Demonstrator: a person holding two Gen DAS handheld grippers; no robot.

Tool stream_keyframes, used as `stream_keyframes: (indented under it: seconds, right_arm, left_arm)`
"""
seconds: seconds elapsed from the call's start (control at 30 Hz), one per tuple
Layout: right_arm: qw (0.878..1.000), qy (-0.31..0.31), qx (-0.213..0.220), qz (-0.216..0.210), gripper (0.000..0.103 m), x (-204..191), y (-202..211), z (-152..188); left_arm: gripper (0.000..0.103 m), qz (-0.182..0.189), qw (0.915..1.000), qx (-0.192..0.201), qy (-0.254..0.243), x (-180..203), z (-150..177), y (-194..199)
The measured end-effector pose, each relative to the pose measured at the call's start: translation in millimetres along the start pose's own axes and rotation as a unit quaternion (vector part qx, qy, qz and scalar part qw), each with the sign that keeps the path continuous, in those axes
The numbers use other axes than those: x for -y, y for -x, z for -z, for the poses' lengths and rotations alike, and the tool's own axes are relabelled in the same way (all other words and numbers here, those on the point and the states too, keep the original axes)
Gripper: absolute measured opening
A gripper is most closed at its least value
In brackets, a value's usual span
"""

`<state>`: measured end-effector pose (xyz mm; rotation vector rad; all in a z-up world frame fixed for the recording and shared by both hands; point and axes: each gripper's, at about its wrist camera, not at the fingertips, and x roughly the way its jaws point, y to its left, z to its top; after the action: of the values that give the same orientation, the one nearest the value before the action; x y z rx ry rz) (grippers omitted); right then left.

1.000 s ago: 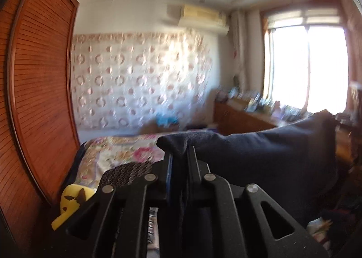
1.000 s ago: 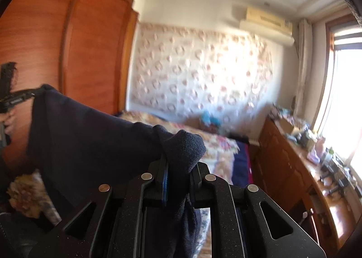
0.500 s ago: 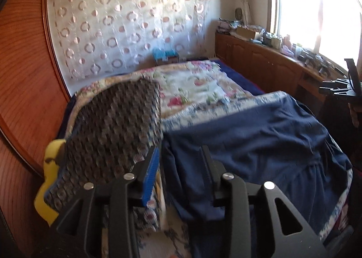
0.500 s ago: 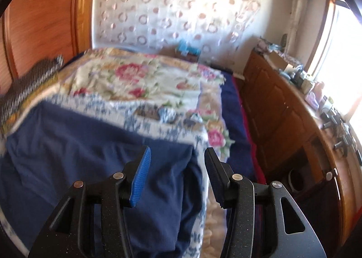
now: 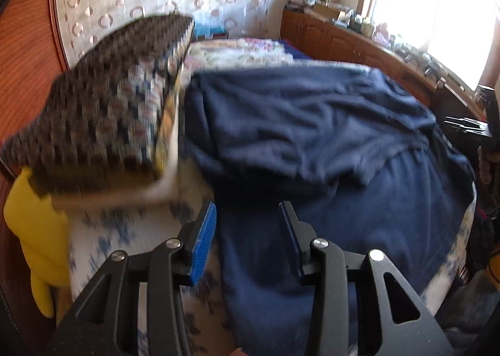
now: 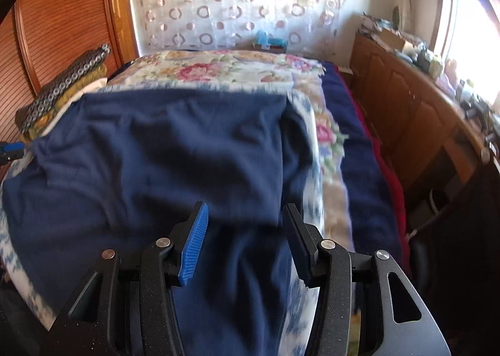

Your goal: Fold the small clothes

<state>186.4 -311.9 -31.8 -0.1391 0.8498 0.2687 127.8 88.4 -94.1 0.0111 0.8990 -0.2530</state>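
Observation:
A navy blue garment (image 5: 312,124) lies spread and wrinkled across the bed, and it fills the lower left of the right wrist view (image 6: 162,149). My left gripper (image 5: 248,221) hovers over the garment's near left edge. Its jaws are opening; cloth lies beneath the gap and the pads do not press on it. My right gripper (image 6: 245,218) stands open over the garment's near right part, and nothing is pinched there either. The left gripper's blue pad (image 6: 11,149) peeks in at that view's left edge.
A stack of folded patterned clothes (image 5: 103,99) sits on the bed's left side, next to a yellow soft object (image 5: 34,231). The floral bedspread (image 6: 234,68) runs to the far wall. A wooden wardrobe (image 6: 62,12) stands left, a cluttered wooden cabinet (image 6: 406,99) right.
Both grippers held the navy garment up in the air, shut on its corners. They dropped toward the bed, let go and opened; the garment now lies spread flat.

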Motion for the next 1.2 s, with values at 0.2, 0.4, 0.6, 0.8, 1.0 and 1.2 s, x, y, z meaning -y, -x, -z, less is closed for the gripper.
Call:
stream_keyframes:
  seconds: [0.2,0.4,0.6,0.8,1.0,1.2]
  right_arm:
    - [1.0,-0.015,-0.008,0.009,0.05,7,20,37]
    - [0.999,-0.041,-0.008,-0.011,0.05,17,37,63]
    - [0.999,-0.032,-0.012,-0.002,0.05,9,43,82]
    - [0.999,-0.028,-0.016,-0.007,0.051,3,40,94]
    - [1.0,-0.002,-0.013,-0.002,0.011,-6,40,94]
    - [1.0,0.003,-0.001,-0.012,0.002,-3,51,88]
  left_arm:
    - [0.04,-0.002,0.9998,-0.007,0.017,-3,30,9]
    - [0.04,-0.005,0.9992,0.003,0.039,-5,59,30]
    - [0.04,-0.009,0.9988,0.0,0.048,-4,77,44]
    - [0.031,-0.002,0.9984,0.02,0.053,-4,96,54]
    - [0.004,0.013,0.9968,0.039,0.069,-4,94,65]
    - [0.003,0.021,0.9951,0.059,0.076,-3,90,85]
